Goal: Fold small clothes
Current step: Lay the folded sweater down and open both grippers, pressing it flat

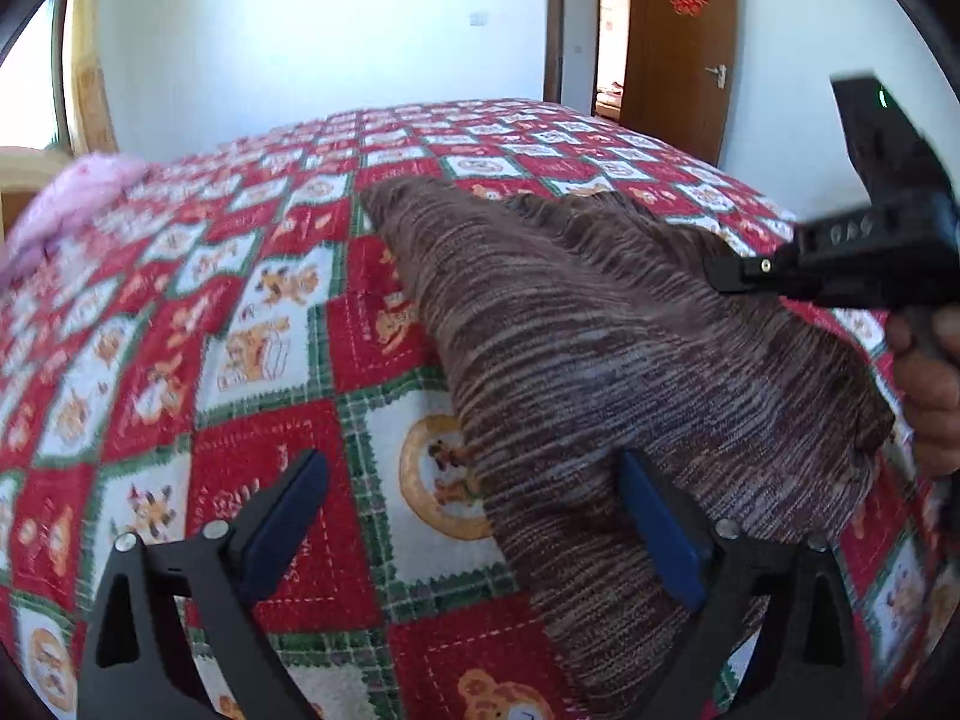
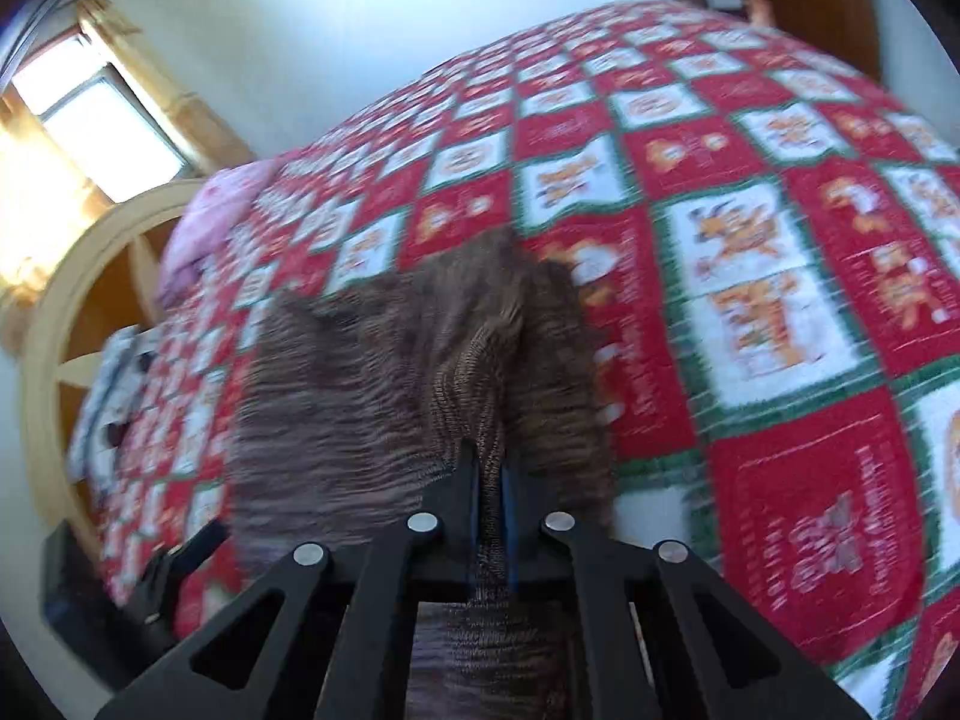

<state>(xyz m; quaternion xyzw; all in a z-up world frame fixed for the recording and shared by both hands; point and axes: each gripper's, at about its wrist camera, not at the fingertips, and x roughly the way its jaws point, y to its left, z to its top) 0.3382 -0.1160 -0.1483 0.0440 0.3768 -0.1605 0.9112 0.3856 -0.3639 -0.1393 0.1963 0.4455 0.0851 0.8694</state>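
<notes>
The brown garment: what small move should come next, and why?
Probably close the left gripper on the garment's near edge. Its jaws stand open there, one finger on the quilt, while the right gripper is shut on another part.

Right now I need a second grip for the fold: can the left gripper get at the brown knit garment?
Probably yes. The left gripper is open, one finger already against the brown knit garment's near edge, nothing between them. The right gripper pinches it elsewhere.

Both wrist views close — shared quilt (image 1: pixel 282 324)
</notes>
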